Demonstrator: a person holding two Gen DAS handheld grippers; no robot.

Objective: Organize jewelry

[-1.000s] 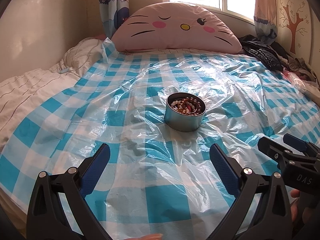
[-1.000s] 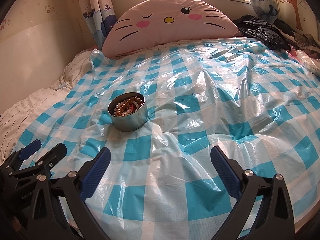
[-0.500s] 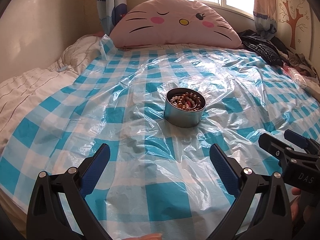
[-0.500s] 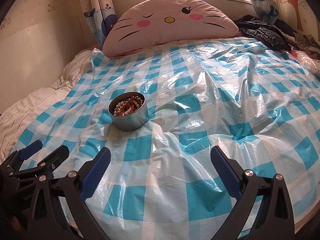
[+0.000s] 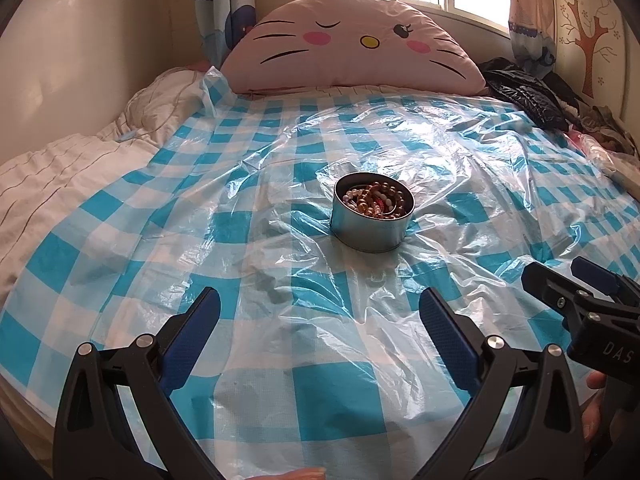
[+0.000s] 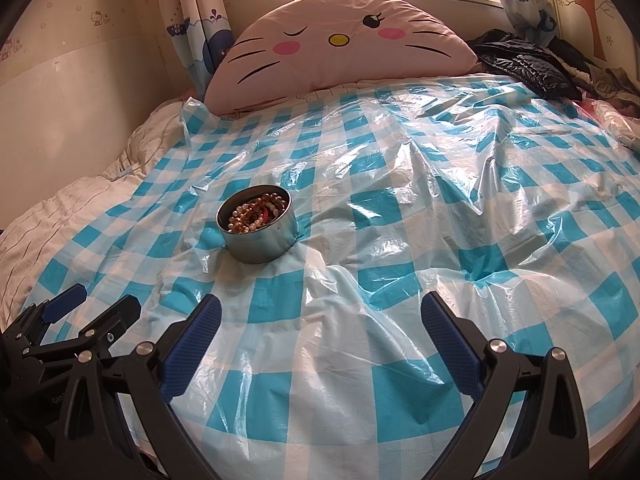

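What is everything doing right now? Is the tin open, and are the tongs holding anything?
Tin: upright on the bed, no lid on it, apart from both tongs.
Beads: piled inside the tin.
Left tongs: open, holding nothing.
Right tongs: open, holding nothing.
Plastic sheet: spread over the bed, wrinkled.
Cat pillow: propped up at the head of the bed.
Black jacket: crumpled beside the pillow.

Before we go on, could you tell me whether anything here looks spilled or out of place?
Nothing stands out: the round tin sits upright on the checked plastic sheet, with the bead strands all inside it. The sheet is merely wrinkled.
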